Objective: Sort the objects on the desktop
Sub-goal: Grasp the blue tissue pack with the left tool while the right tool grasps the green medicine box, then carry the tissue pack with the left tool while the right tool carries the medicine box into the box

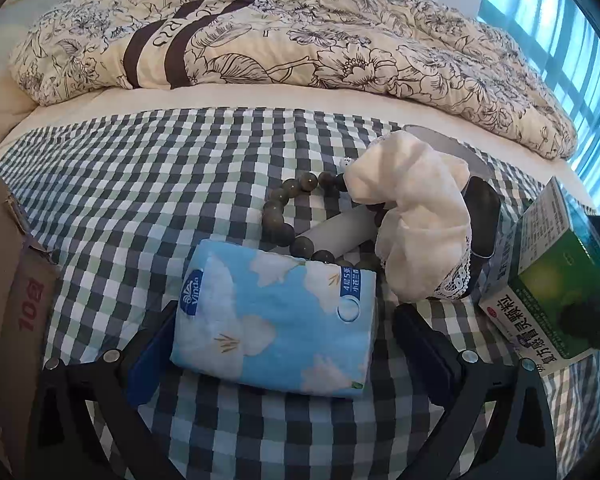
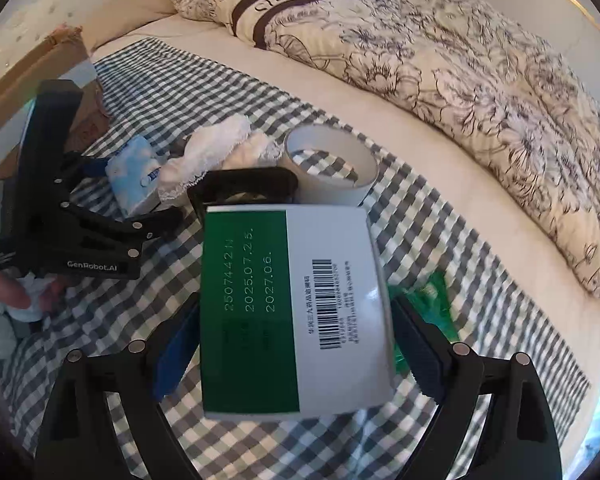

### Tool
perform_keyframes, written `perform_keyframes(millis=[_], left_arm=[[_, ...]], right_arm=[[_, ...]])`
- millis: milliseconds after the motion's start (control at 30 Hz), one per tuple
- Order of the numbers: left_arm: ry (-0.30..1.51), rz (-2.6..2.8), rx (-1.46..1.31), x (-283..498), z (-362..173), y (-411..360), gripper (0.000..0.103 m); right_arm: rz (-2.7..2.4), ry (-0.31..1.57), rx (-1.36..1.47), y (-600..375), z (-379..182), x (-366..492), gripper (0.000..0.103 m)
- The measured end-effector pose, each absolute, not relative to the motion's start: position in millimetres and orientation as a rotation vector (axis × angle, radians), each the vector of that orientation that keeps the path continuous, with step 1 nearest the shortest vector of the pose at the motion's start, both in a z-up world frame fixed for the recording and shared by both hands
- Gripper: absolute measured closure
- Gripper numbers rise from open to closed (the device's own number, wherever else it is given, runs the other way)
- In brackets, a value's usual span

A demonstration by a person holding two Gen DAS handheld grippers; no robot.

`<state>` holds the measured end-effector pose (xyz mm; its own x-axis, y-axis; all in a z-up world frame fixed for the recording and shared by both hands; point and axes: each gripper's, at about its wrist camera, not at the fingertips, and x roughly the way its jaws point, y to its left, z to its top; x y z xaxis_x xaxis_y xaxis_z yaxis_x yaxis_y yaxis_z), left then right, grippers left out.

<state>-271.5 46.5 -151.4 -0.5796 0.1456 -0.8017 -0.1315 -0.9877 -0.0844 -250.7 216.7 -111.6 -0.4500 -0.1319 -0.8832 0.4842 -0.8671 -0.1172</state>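
While both packs remain on the checked cloth [image 1: 140, 184] | left gripper [image 1: 276, 344] straddles tissue pack [image 1: 272, 316], grip uncertain | right gripper [image 2: 296, 348] clamps medicine box [image 2: 296, 312] | beads [image 1: 284, 216], sock [image 1: 416, 220] unsorted.

Tissue pack [image 1: 274, 316] before beads [image 1: 288, 204] — sock [image 1: 416, 224] right, medicine box [image 1: 548, 280] farther right.

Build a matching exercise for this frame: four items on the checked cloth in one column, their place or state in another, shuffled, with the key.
Items:
1. tissue pack
2. medicine box
3. tape roll
4. bead bracelet

Places or states:
A. lies just beyond the tissue pack
B. between the fingers of the right tool
C. stands on the cloth beyond the medicine box
D. between the fingers of the left tool

Pairs: 1-D, 2-B, 3-C, 4-A
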Motion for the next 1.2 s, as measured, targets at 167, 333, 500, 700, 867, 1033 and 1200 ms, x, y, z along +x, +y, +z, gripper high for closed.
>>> perform_keyframes(millis=[167,333,500,700,867,1033,1200], left_arm=[[-0.056,2.690,-1.318,-268.8,-146.6,40.6,0.024],[-0.047,2.738,-1.270,-260.1,-137.9,39.2,0.025],[-0.052,2.779,-1.240,-244.9,-123.8,35.6,0.025],[-0.077,2.838,-1.163,-216.1,-85.8,28.8,0.025],[-0.068,2.849,-1.087,-185.9,-45.7,28.9,0.025],[-0.095,2.852,-0.997,-153.4,-8.1,25.3,0.025],[-0.103,2.873,-0.911,-118.8,28.0,15.6,0.025]], right_arm=[[-2.402,0.389,1.426,216.6,-124.2,-250.5,0.013],[-2.480,0.260,1.436,219.1,-121.0,-241.3,0.020],[-2.498,0.188,1.429,215.6,-110.4,-226.8,0.021],[-2.548,0.171,1.400,209.9,-85.2,-207.9,0.021],[-2.616,0.134,1.323,210.7,-50.9,-179.3,0.021],[-2.679,0.096,1.249,213.0,-11.9,-144.1,0.021],[-2.741,0.081,1.155,207.0,21.8,-105.8,0.021]])
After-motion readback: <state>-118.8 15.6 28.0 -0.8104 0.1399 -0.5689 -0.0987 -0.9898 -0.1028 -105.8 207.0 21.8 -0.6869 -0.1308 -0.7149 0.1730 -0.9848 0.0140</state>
